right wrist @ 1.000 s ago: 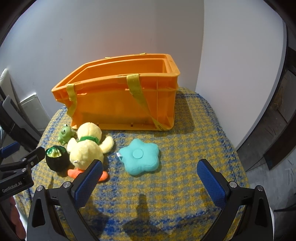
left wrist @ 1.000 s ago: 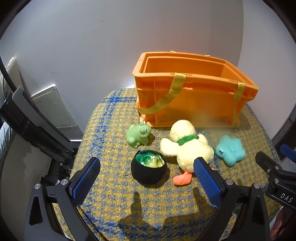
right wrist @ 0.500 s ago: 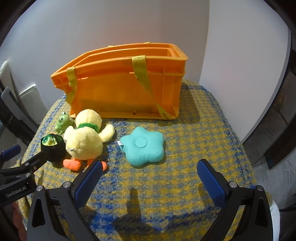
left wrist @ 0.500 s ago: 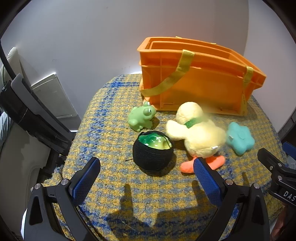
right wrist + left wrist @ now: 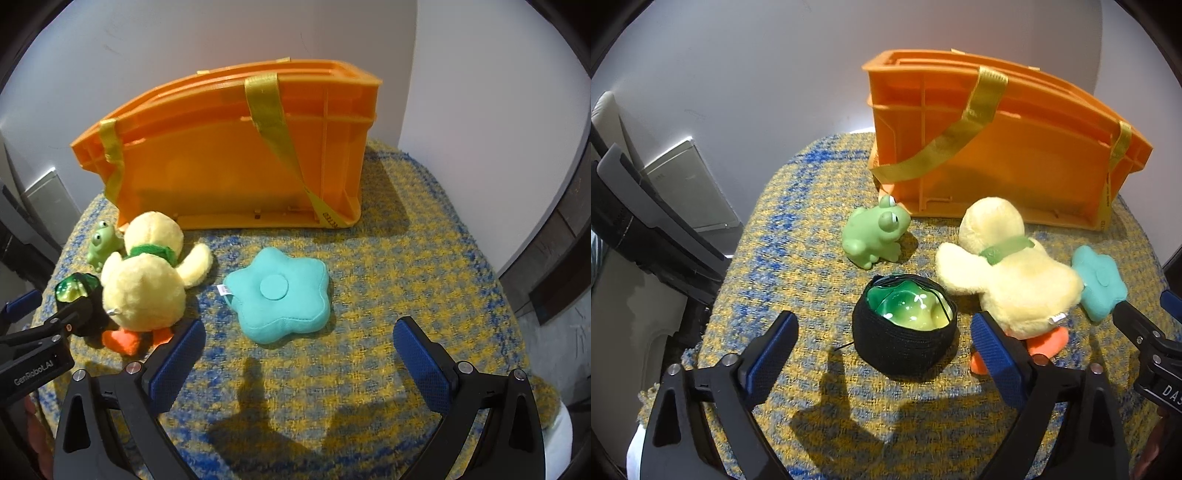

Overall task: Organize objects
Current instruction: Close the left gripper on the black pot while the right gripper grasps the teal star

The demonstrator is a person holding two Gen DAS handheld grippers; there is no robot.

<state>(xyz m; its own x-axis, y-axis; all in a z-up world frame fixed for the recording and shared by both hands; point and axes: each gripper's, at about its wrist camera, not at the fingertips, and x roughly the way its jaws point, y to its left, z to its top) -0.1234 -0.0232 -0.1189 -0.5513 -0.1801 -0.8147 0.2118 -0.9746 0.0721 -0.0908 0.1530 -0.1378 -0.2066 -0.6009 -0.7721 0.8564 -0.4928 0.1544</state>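
An orange crate with yellow straps stands at the back of the woven table; it also shows in the right wrist view. In front lie a green frog, a black pot with a green inside, a yellow plush duck and a teal star cushion. My left gripper is open, its pads either side of the pot, close in front of it. My right gripper is open just in front of the teal star cushion, with the duck to its left.
A white wall stands behind the crate. Grey and black furniture stands off the table's left edge. The table's right edge drops to a dark floor. The frog and pot sit at the right wrist view's far left.
Both grippers have moved forward and lower toward the toys. The pot now lies between my left pads and the star is nearer my right gripper. Both stay open.
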